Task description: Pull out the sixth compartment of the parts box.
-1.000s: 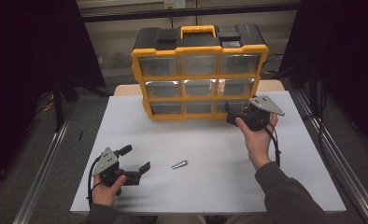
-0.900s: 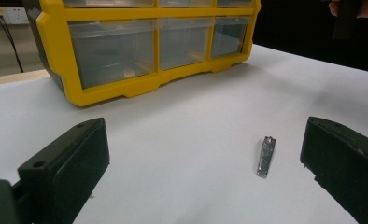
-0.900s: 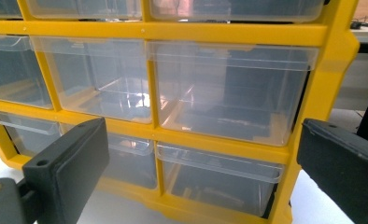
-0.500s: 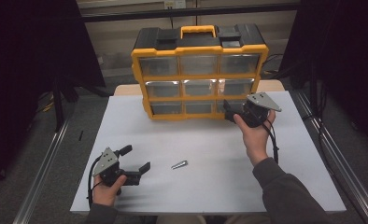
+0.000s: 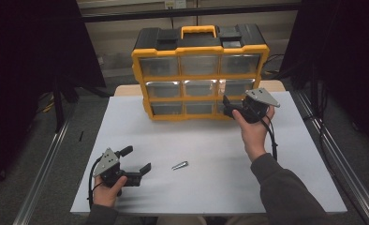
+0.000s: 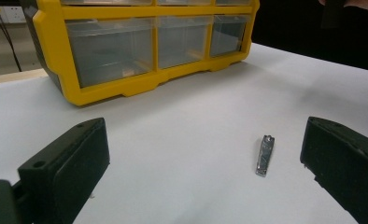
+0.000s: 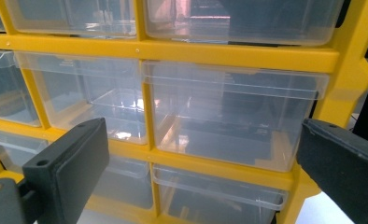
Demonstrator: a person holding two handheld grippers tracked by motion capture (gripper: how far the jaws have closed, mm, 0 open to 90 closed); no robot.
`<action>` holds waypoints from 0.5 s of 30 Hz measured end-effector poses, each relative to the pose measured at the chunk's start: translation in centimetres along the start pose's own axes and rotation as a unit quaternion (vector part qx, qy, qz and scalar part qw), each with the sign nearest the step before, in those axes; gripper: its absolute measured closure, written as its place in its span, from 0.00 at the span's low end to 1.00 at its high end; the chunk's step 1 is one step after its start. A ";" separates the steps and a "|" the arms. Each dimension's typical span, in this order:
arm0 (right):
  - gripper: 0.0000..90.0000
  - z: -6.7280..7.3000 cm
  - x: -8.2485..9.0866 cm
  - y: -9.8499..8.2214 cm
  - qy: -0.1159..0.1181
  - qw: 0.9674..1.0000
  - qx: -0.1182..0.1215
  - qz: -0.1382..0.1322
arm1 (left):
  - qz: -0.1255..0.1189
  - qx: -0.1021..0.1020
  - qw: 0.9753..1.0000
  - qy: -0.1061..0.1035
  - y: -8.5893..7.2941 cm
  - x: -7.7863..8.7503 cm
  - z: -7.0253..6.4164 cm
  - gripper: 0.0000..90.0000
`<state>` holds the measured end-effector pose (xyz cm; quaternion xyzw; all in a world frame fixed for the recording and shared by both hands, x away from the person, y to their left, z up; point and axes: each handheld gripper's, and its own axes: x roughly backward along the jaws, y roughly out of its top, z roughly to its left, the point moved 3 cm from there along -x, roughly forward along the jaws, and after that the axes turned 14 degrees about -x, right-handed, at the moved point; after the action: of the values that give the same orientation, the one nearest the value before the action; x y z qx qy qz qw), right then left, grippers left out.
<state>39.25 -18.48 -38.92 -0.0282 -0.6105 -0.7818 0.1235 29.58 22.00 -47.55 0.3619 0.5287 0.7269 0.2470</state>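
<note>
Right gripper point(image 5: 227, 107) has edged closer to the drawer cabinet point(image 5: 199, 70), jaws wide & empty, framing its mid-right drawer point(image 7: 231, 116) prob. to pull it, while left gripper point(image 5: 136, 161), also wide open, waits near the metal clip point(image 5: 179, 165) on the desk point(image 5: 210, 187).

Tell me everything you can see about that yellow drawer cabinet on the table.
The drawer cabinet stands upright at the far side of the white table. Its frame looks like yellow plastic, with a black top and a yellow carry handle. Nine clear plastic drawers sit in three rows of three, all closed. The right gripper, jaws open, is up against the right column of drawers; contact can't be told.
</note>
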 end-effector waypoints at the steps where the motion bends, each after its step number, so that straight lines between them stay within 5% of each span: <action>1: 0.02 0.0 -0.1 0.0 -0.001 1.000 0.000 0.000 | -0.006 0.010 1.000 0.003 0.0 -0.1 -0.1 0.01; 15: 0.02 0.6 -0.9 0.6 -0.016 1.000 0.006 -0.006 | 0.004 0.004 1.000 0.010 0.0 0.0 -0.2 0.01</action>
<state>40.18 -17.92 -38.33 -0.0362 -0.6169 -0.7785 0.1094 29.48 21.89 -47.58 0.3578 0.5321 0.7298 0.2371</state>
